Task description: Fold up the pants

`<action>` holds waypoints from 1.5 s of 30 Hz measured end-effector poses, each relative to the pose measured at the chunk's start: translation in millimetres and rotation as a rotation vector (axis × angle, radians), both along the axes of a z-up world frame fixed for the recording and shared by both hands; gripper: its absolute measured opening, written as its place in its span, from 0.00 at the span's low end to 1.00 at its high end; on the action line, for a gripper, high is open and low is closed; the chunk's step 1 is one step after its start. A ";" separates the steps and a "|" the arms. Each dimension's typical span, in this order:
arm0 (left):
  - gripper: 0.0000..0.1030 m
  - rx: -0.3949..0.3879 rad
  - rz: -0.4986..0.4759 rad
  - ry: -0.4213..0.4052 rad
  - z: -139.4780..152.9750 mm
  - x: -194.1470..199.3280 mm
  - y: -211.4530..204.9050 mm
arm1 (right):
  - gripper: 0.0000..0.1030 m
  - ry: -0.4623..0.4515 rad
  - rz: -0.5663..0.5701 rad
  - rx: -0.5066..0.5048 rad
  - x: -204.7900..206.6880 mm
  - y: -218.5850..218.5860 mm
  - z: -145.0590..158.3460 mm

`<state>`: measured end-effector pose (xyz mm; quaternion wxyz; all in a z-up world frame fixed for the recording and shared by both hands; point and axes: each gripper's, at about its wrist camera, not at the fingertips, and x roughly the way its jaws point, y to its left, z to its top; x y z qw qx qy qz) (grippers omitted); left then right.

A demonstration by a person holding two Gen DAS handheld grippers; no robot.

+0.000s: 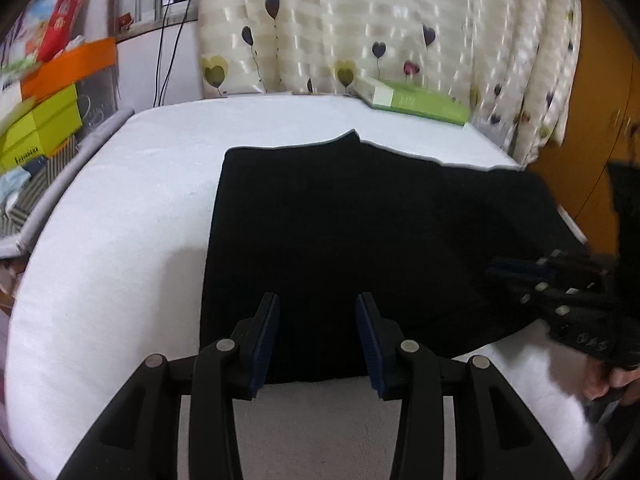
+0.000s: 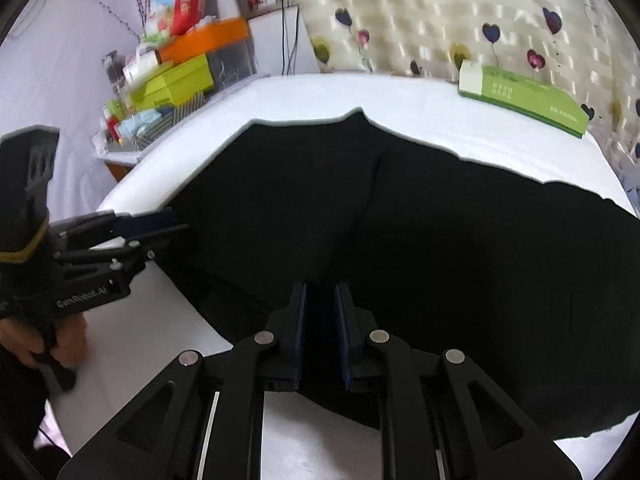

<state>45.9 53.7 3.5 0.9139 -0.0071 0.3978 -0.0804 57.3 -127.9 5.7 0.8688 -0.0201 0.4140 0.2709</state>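
Left wrist view: we see black pants [image 1: 360,240] flat on white bed [image 1: 120,220], reaching right edge. Left gripper [image 1: 318,312] over pants' near hem, jaws spread, holding nothing. Right gripper [image 1: 516,276] at pants' right side, blurred.

Right wrist view: our right gripper [image 2: 321,304] jaws nearly together, dark cloth between; pinch unclear. Green box [image 2: 520,96] near far right corner.

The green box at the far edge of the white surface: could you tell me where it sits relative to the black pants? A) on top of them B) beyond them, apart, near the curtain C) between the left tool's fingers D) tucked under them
B: the green box lies apart from the black pants, beside the curtain.
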 end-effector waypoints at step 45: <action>0.47 0.003 -0.021 -0.024 8.5 -51.8 -62.6 | 0.36 -0.059 -0.185 -0.008 -57.7 -79.3 18.0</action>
